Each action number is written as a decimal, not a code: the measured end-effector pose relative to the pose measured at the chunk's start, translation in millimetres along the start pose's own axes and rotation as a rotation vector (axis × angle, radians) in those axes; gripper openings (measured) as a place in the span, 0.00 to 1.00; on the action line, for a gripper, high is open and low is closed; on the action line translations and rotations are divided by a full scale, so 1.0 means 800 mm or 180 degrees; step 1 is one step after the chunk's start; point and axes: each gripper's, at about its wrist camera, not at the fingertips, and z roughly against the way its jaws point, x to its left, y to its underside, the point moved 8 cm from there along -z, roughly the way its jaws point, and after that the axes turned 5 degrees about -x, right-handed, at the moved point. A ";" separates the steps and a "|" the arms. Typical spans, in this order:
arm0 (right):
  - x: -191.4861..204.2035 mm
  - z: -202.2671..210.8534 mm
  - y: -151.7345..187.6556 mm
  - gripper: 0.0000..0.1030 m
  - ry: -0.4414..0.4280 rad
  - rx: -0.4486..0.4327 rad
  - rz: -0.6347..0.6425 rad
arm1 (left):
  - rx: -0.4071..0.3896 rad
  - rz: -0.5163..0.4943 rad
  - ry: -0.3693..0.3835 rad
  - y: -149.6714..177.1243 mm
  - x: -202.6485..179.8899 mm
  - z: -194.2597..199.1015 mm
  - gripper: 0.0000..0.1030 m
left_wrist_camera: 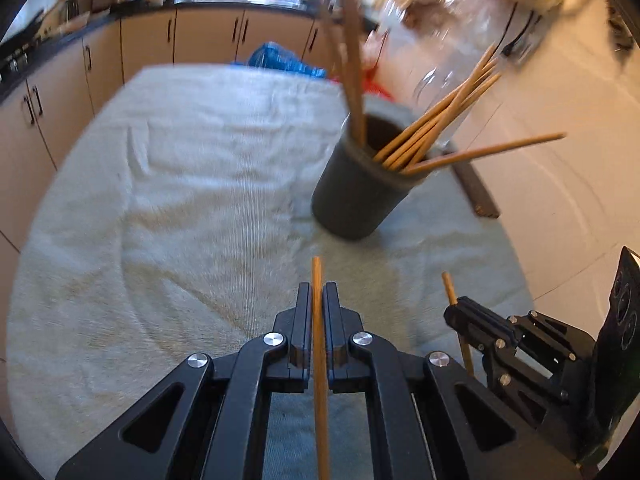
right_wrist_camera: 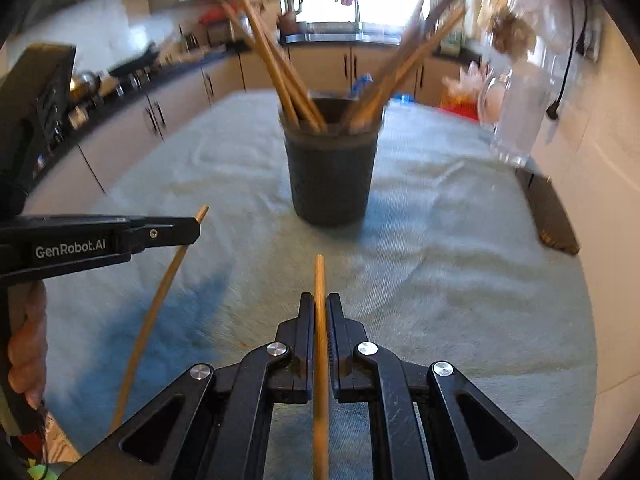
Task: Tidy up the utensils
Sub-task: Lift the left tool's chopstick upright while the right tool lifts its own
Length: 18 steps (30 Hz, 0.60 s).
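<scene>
One dark cup (right_wrist_camera: 330, 168) stands on one towel (right_wrist_camera: 440, 280); two grippers each clamp one chopstick, left (left_wrist_camera: 318, 300) and right (right_wrist_camera: 320, 308); one clear jar (right_wrist_camera: 516, 120) stands far right

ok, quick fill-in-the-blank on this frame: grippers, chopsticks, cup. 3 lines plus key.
1. The left gripper is shut on one ____.
2. The right gripper holds ____ chopstick.
3. The other chopsticks stand in a dark ____ on the towel.

Missing words: chopstick; one; cup
</scene>
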 end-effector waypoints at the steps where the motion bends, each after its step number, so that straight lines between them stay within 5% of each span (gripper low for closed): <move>1: 0.001 0.011 -0.006 0.06 0.0002 -0.0081 -0.0028 | -0.0066 0.0002 0.0004 -0.003 -0.003 0.012 0.05; 9: -0.007 0.087 -0.037 0.06 0.0020 -0.0553 -0.0177 | -0.0585 -0.0180 -0.0012 -0.018 -0.039 0.095 0.05; 18: -0.009 0.143 -0.036 0.06 0.0046 -0.0785 -0.0252 | -0.0792 -0.0453 -0.0178 -0.005 -0.066 0.131 0.05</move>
